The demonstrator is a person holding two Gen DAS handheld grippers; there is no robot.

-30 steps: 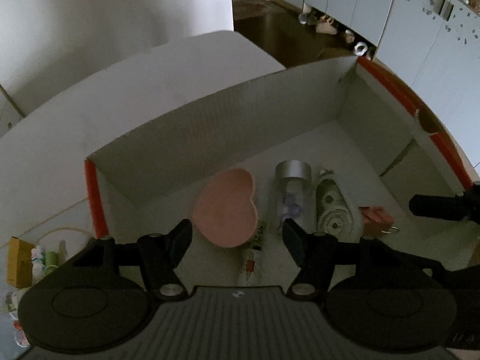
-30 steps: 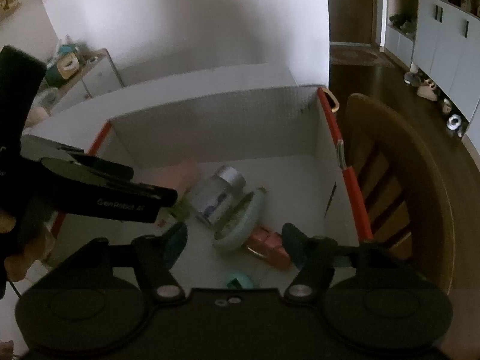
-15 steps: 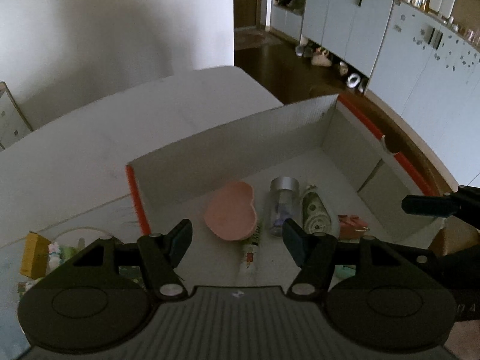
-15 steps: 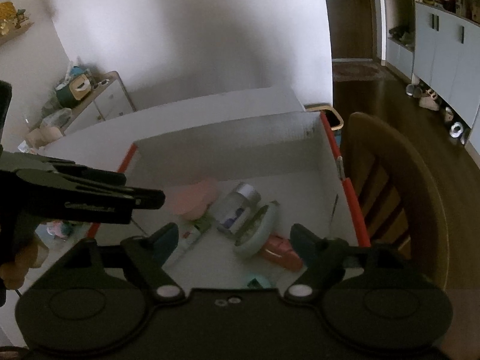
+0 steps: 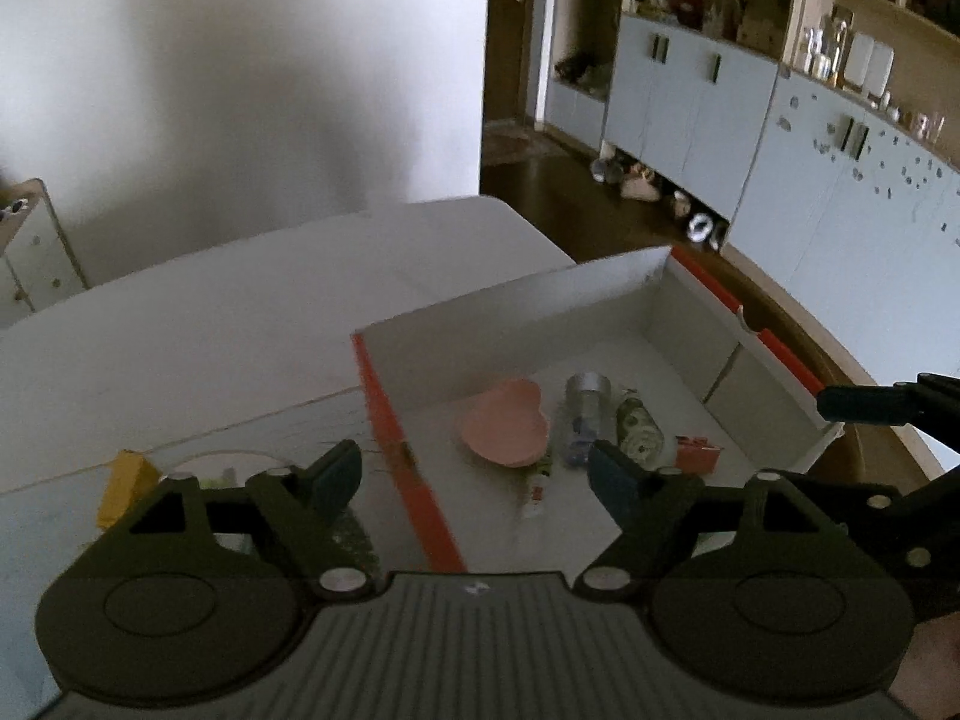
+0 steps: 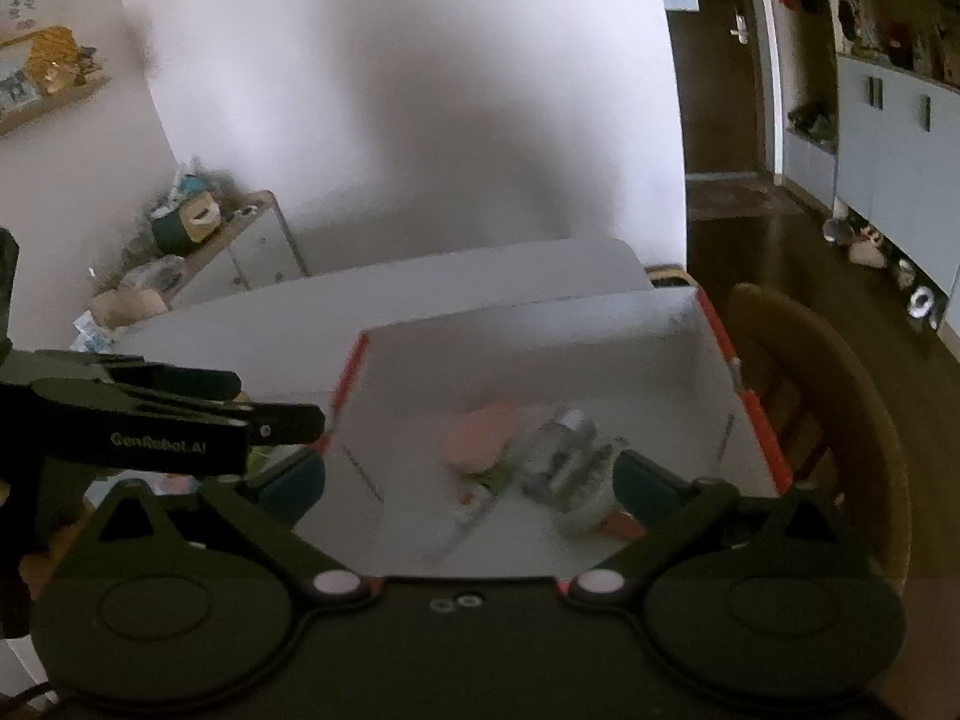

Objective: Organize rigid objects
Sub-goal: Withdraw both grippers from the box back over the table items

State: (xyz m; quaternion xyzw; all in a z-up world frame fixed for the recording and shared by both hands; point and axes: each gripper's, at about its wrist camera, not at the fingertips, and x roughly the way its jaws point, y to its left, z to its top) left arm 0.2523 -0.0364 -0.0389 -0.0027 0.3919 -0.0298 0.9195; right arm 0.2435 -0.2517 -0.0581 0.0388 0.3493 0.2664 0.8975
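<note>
Box (image 5: pixel 540 300) white with orange rims, pink heart dish (image 5: pixel 507 429) inside, both grippers' jaws just widening, nothing between them

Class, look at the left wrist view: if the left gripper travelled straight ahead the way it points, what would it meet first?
Most likely the orange-edged near wall of the white box, which lies between the open left gripper fingers; depth is unclear.

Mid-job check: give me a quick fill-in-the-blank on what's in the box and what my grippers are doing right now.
1. The pink dish in the box is shaped like a ____.
2. The rim of the box is coloured ____.
3. The left gripper holds ____.
4. The right gripper has jaws that are ____.

Missing words: heart; orange; nothing; open
</note>
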